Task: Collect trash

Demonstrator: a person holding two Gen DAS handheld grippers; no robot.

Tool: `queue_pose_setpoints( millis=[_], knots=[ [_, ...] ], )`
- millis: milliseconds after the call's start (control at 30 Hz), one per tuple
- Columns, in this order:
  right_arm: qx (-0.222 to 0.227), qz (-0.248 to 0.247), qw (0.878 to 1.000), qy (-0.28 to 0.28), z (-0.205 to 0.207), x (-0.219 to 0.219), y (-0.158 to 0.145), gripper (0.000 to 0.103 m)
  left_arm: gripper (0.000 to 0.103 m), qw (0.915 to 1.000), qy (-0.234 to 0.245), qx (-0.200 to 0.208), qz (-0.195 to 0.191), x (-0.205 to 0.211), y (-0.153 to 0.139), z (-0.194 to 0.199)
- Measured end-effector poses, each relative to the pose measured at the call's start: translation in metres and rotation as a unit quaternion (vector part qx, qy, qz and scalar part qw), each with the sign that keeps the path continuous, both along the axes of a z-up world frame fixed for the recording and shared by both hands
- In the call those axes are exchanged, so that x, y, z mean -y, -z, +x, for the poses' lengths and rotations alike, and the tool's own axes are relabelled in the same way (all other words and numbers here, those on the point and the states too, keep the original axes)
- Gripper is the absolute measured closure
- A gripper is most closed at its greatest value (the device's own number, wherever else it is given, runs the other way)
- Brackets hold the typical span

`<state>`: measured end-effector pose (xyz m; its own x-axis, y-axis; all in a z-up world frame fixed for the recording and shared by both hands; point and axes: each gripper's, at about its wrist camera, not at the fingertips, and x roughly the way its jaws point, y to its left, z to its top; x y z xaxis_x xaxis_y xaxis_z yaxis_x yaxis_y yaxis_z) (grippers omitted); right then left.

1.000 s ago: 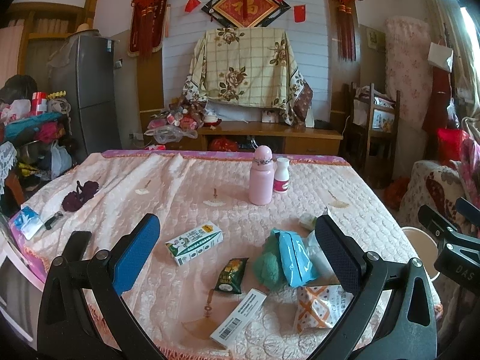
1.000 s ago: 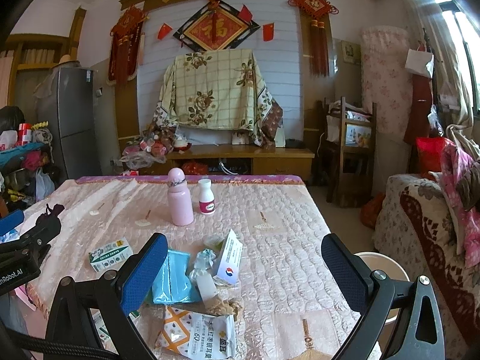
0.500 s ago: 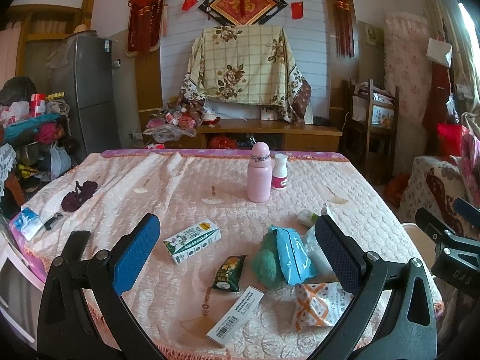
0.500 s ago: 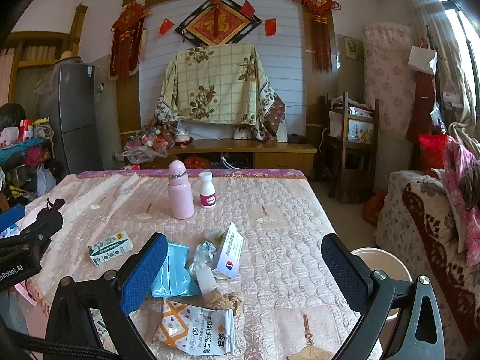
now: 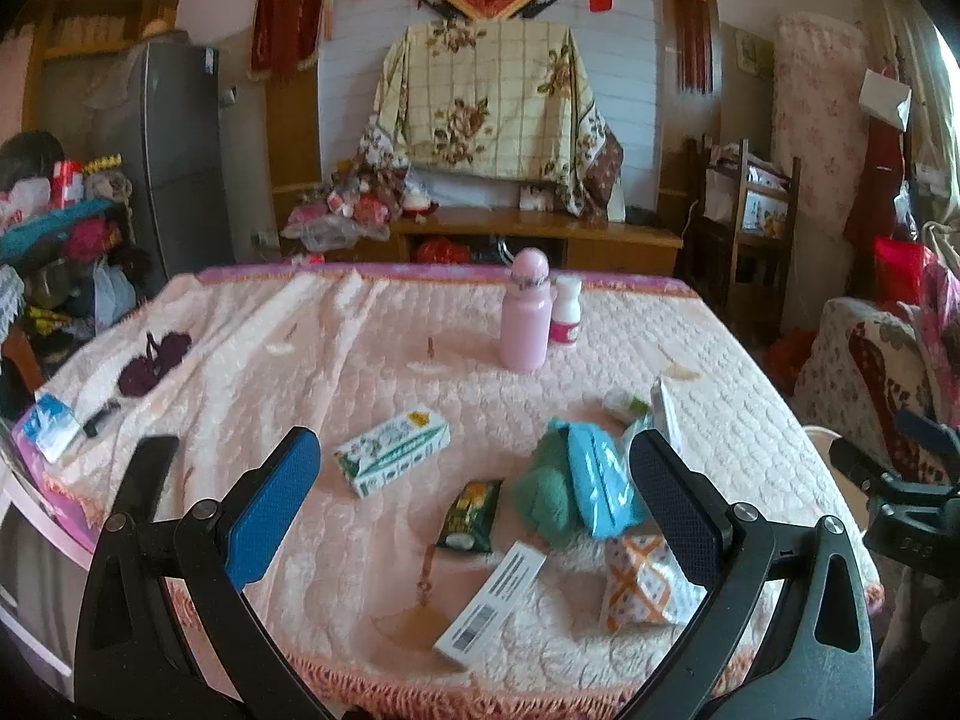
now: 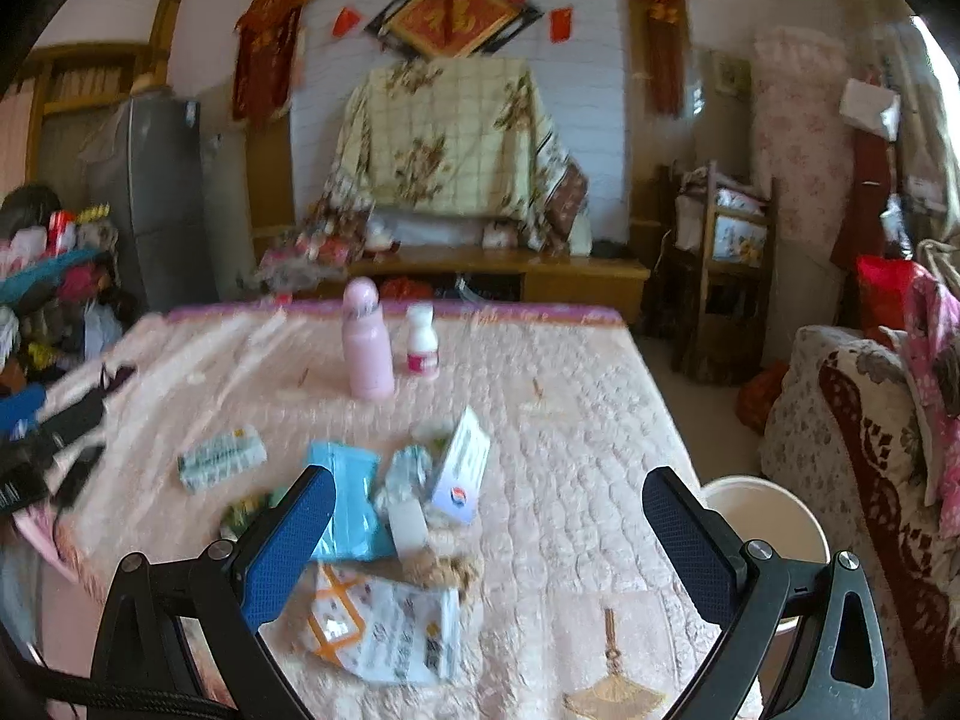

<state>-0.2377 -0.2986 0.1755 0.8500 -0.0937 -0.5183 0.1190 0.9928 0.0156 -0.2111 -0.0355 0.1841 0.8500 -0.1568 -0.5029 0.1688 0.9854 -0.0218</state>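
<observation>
Daylight glares in from the upper right; fisheye bends the edges, and the right wrist view is motion-blurred.

Trash is clustered at the near right of the surface [image 5: 372,330]: blue pouch [image 5: 597,480], green wad [image 5: 543,495], orange-patterned bag [image 6: 384,630], white box [image 6: 462,468] standing tilted among them. Little room between these; they touch or overlap. Green carton [image 5: 393,450] lies apart, open cloth all round it. Pink bottle [image 5: 527,318] and small white bottle [image 5: 566,318] stand upright mid-surface, just beside each other, behind the cluster. White bucket [image 6: 762,516] sits off the right edge, mouth unobstructed.
</observation>
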Motion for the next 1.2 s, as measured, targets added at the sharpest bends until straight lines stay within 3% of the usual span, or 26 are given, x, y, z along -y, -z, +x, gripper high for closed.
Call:
queue_pose_setpoints(
  millis=[267,500,667,867,900,1000,1133,1200],
  knots=[
    [-0.083,-0.019,0.996,-0.017,0.011,0.008,0.044,0.001,0.0,0.9987,0.009,-0.045,0.021,-0.008,0.029,0.005],
    [-0.138,-0.005,0.988,-0.07,0.029,-0.003,0.073,0.001,0.0,0.9939,0.053,-0.089,0.038,0.003,0.064,0.01],
    [-0.172,0.072,0.975,-0.119,0.037,0.007,0.097,0.001,0.0,0.9877,0.075,-0.127,0.05,0.008,0.094,0.024],
    [-0.205,0.101,0.965,-0.125,0.051,0.009,0.126,0.002,0.002,0.9812,0.082,-0.167,0.051,0.009,0.12,0.042],
    [-0.209,0.107,0.964,-0.125,0.054,0.009,0.131,0.007,0.004,0.9806,0.083,-0.169,0.055,0.01,0.122,0.043],
    [-0.224,0.122,0.959,-0.124,0.061,0.01,0.144,0.027,0.026,0.9753,0.089,-0.191,0.067,0.016,0.134,0.051],
    [-0.236,0.157,0.95,-0.132,0.068,0.011,0.156,0.049,0.041,0.9712,0.097,-0.21,0.057,0.019,0.141,0.057],
    [-0.233,0.167,0.949,-0.129,0.071,0.014,0.161,0.062,0.066,0.968,0.1,-0.224,0.054,0.02,0.146,0.06]
  ],
)
